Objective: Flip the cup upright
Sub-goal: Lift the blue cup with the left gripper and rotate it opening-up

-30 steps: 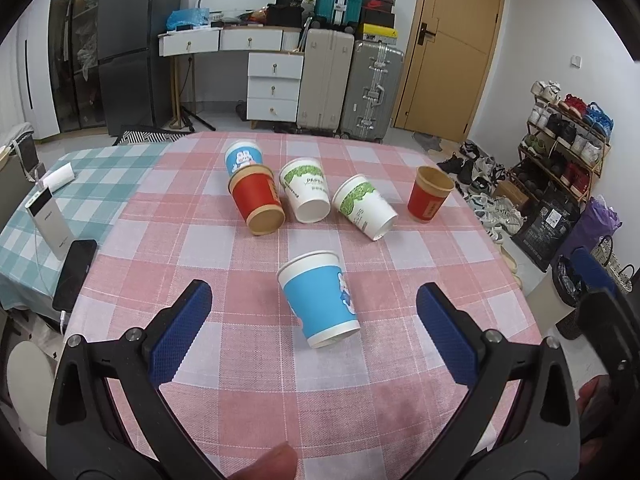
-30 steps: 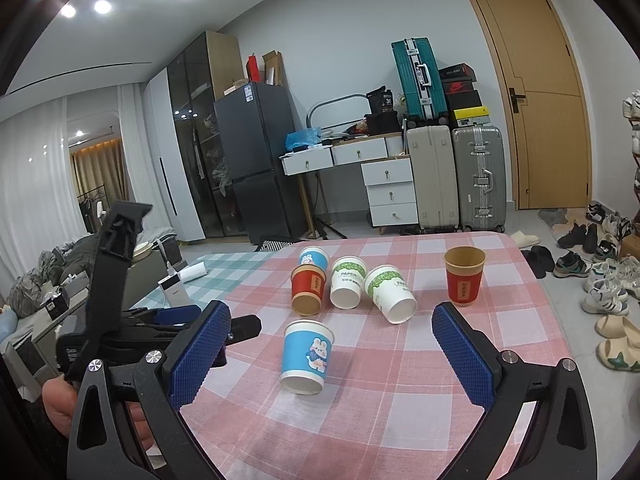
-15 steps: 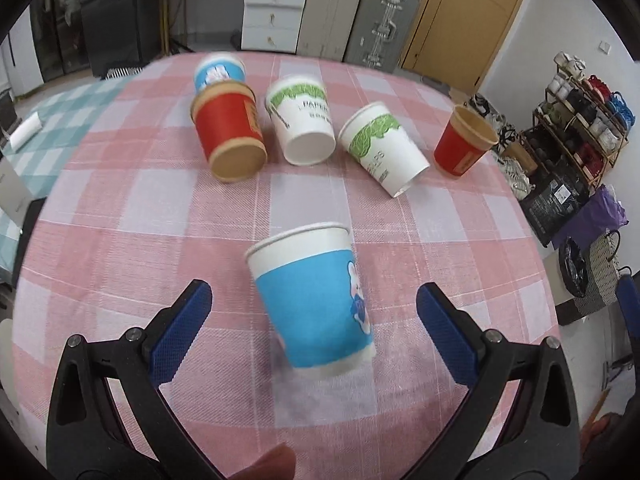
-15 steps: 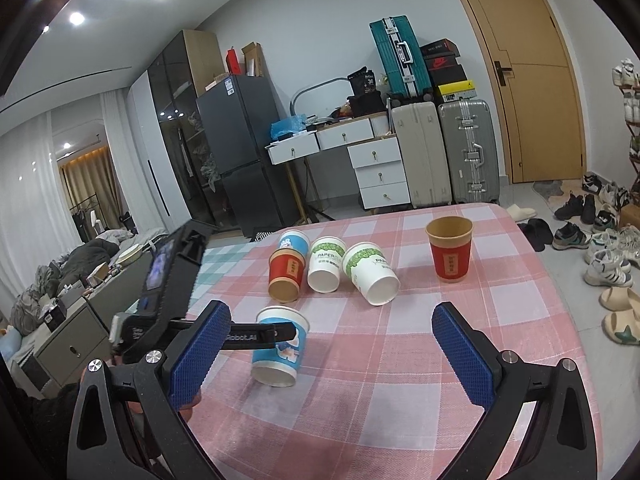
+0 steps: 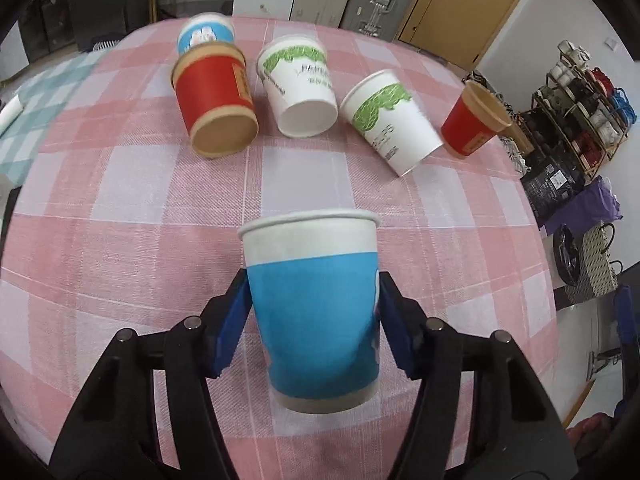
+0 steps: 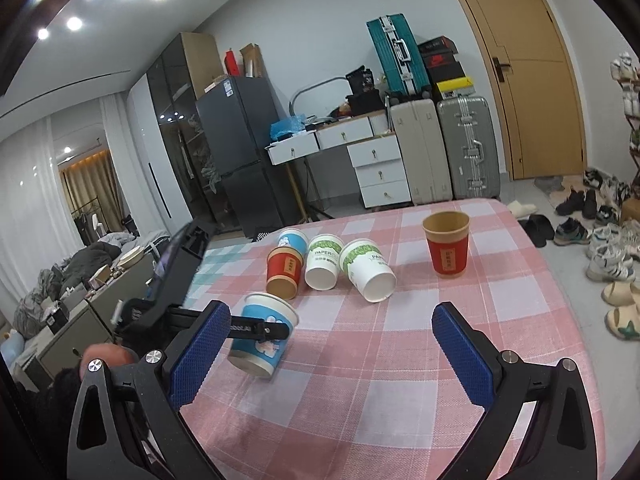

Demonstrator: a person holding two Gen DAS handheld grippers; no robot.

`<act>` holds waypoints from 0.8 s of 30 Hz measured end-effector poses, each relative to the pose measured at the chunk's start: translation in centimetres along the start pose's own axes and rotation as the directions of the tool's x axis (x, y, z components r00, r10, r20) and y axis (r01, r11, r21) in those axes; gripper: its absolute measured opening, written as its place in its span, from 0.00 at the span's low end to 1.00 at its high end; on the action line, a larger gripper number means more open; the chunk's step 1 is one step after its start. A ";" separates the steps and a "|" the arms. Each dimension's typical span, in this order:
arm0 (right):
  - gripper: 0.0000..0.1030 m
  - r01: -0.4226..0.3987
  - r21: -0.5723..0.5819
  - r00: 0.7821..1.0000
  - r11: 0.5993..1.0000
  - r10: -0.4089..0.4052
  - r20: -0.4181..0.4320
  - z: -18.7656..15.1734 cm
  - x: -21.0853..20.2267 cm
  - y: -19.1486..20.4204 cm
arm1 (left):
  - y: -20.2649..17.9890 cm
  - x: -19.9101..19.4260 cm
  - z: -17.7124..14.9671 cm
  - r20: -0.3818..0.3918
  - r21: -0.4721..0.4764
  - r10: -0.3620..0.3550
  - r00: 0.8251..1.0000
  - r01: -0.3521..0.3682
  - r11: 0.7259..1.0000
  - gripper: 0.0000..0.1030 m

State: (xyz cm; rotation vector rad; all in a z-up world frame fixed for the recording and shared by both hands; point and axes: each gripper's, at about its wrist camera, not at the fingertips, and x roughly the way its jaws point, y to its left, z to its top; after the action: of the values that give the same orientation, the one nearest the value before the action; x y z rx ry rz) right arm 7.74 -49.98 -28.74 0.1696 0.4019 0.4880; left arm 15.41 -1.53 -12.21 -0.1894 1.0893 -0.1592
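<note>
My left gripper (image 5: 314,304) is shut on a blue and white paper cup (image 5: 316,308), its blue pads pressing both sides of the cup's body. The cup's rim points away from me and its base toward me, tilted and slightly off the pink checked tablecloth (image 5: 120,240). In the right wrist view the same cup (image 6: 264,334) hangs tilted in the left gripper (image 6: 260,330) at the left. My right gripper (image 6: 332,352) is open and empty above the near table.
Further back lie a red cup (image 5: 216,96), two white cups with green print (image 5: 300,84) (image 5: 390,120) and a small blue cup (image 5: 206,34), all on their sides. A red cup (image 5: 474,122) stands upright at the right. The table edge drops off at the right toward shoe racks.
My left gripper moved forward and closed on the blue cup, which is now tilted and lifted slightly. My right gripper stayed open, drifting a little.
</note>
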 end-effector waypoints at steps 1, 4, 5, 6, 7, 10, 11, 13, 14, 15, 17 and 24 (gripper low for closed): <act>1.00 -0.006 0.008 1.000 1.000 0.006 0.006 0.0 -0.2 0.2 | -0.1 -0.8 0.0 0.010 0.008 -0.006 1.000 0.006 1.000 0.57; 1.00 -0.009 0.025 1.000 1.000 0.009 0.012 -0.1 -0.6 0.8 | -0.2 -4.1 -0.4 0.030 0.019 -0.037 0.999 0.037 0.999 0.57; 1.00 -0.011 0.029 1.000 1.000 0.010 0.013 -0.1 -0.7 1.1 | -0.1 -5.2 -0.5 0.033 0.018 -0.055 0.998 0.054 0.998 0.57; 1.00 -0.013 0.030 1.000 0.999 0.013 0.011 -0.2 -0.9 1.3 | 0.0 -6.4 -0.6 0.034 0.014 -0.072 0.997 0.071 0.997 0.57; 1.00 -0.016 0.031 1.000 0.999 0.016 0.006 -0.3 -1.1 1.6 | 0.2 -7.6 -0.7 0.036 0.012 -0.086 0.996 0.085 0.996 0.57; 1.00 -0.024 0.036 1.000 0.999 0.024 -0.007 -0.8 -1.4 2.4 | 0.9 -11.5 -2.1 0.047 0.011 -0.114 0.992 0.114 0.993 0.57; 1.00 -0.024 0.036 1.000 0.999 0.024 -0.013 -1.0 -1.4 2.7 | 1.1 -12.5 -2.5 0.045 0.014 -0.127 0.991 0.127 0.992 0.57; 1.00 -0.028 0.033 0.999 0.999 0.029 -0.026 -1.3 -1.6 3.2 | 1.4 -14.6 -3.8 0.027 0.021 -0.167 0.986 0.166 0.986 0.57; 1.00 -0.028 0.032 0.999 0.999 0.029 -0.029 -1.5 -1.6 3.4 | 1.6 -15.3 -4.5 0.021 0.023 -0.170 0.985 0.170 0.985 0.57; 1.00 -0.026 0.032 0.999 0.999 0.027 -0.033 -1.7 -1.6 3.6 | 1.8 -16.0 -5.2 0.021 0.023 -0.167 0.986 0.167 0.986 0.57; 1.00 -0.031 0.038 0.999 0.999 0.033 -0.043 -2.1 -1.7 3.9 | 2.3 -16.8 -7.0 0.019 0.027 -0.157 0.987 0.157 0.987 0.57; 1.00 -0.023 0.024 0.995 0.999 0.025 -0.092 -2.9 -1.5 4.6 | 4.9 -12.7 -12.2 -0.094 -0.054 -0.113 0.989 0.108 0.993 0.58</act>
State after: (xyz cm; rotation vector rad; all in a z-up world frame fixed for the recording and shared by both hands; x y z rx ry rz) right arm 3.35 -46.52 -29.71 0.1748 0.4960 0.5165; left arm -1.07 5.15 -7.84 -0.2887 1.1806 -0.2431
